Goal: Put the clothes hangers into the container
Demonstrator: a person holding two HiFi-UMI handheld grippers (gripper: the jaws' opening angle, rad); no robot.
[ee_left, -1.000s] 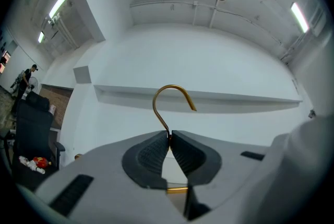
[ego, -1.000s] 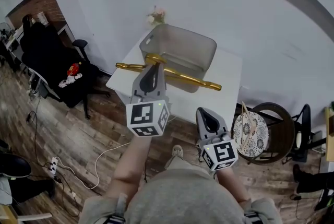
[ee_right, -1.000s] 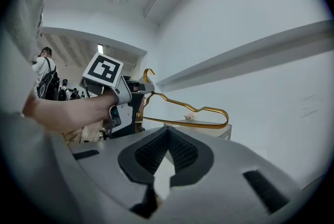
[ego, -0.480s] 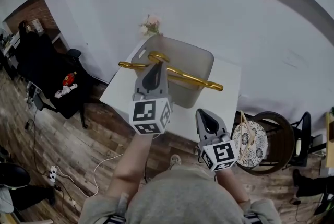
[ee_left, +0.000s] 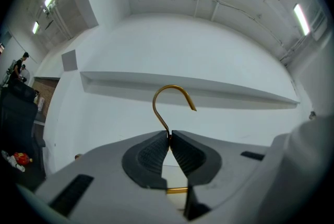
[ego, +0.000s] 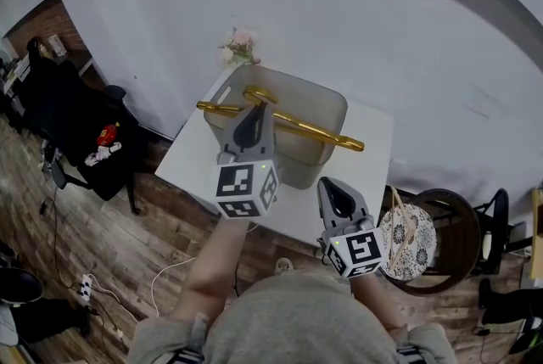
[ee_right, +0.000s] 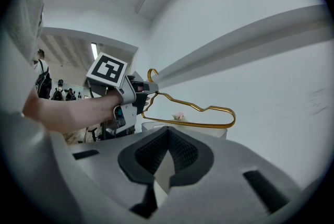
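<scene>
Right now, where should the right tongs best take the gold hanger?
Likely its right shoulder end, from the person's side: the gold hanger lies crosswise, and that end is free and nearest the right tongs; the left tongs hold its hook.

Hanger middle hidden behind left gripper in head view; left gripper view shows only hook and a sliver of bar. Container contents unreadable.

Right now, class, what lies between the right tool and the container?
Bare white table only, seen in the head view, between right tool and container.
</scene>
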